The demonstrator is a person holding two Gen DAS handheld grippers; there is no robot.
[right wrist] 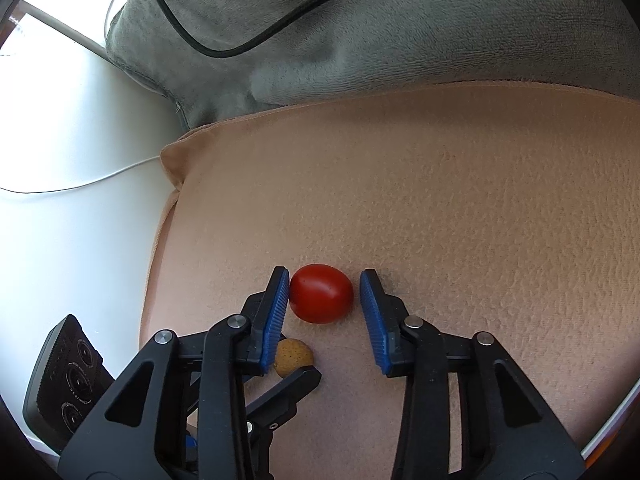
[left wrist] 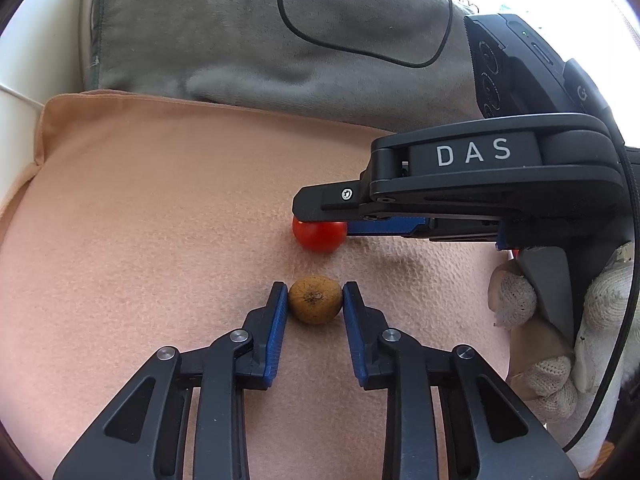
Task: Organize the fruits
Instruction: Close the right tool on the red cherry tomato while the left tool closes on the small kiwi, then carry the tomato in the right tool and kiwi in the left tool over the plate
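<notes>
A small brown round fruit [left wrist: 315, 299] lies on the peach cloth [left wrist: 160, 220]. My left gripper [left wrist: 315, 300] has both blue pads against its sides. A red tomato [right wrist: 321, 293] lies just beyond it on the same cloth. My right gripper [right wrist: 325, 294] straddles the tomato: the left pad touches it, and a gap shows at the right pad. In the left wrist view the right gripper [left wrist: 320, 226] comes in from the right and covers the top of the tomato [left wrist: 320, 236]. The brown fruit [right wrist: 294, 357] also shows low in the right wrist view.
A grey cushion [left wrist: 260, 32] with a black cable [left wrist: 360, 46] on it lies behind the cloth. A white surface [right wrist: 72, 160] with a thin white wire borders the cloth on the left. A gloved hand [left wrist: 560, 340] holds the right gripper.
</notes>
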